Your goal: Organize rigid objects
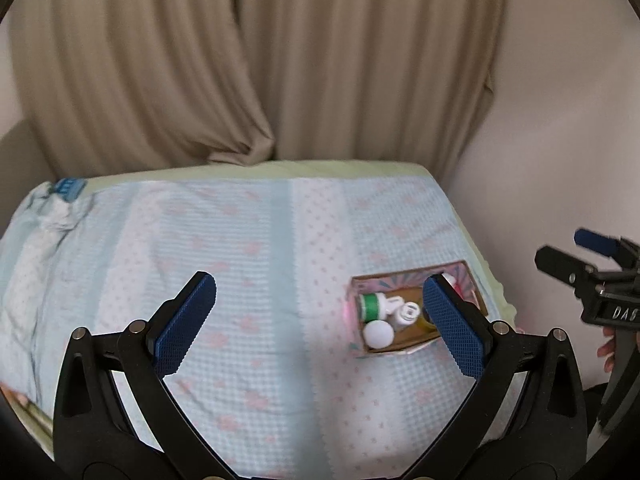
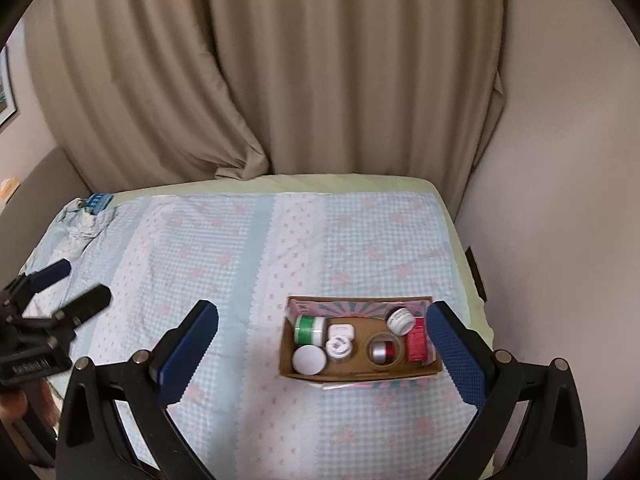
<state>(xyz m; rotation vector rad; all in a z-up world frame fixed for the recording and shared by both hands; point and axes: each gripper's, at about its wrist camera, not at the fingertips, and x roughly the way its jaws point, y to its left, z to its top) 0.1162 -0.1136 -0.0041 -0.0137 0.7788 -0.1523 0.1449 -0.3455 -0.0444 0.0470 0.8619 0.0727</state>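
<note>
In the right wrist view, the left gripper (image 2: 68, 286) shows at the left edge of the frame, above the bed (image 2: 248, 256) with its blue-and-pink checked quilt; its jaws stand apart with nothing between them. The right gripper (image 2: 322, 354) fills the lower part of the frame, jaws spread wide and empty, held over the quilt. Between its blue pads (image 2: 456, 356), right of centre, a cardboard box (image 2: 286, 354) sits on the bed. Inside, from left to right: a green-banded jar (image 2: 309, 329) lying on its side, a white round lid (image 2: 309, 360) below it, a small white jar (image 2: 339, 349), a tape roll (image 2: 385, 351) with a silver-and-red item in its hole, a white-capped jar (image 2: 400, 320) and a red packet (image 2: 417, 340). A beige curtain (image 2: 320, 80) hangs behind the bed.
</note>
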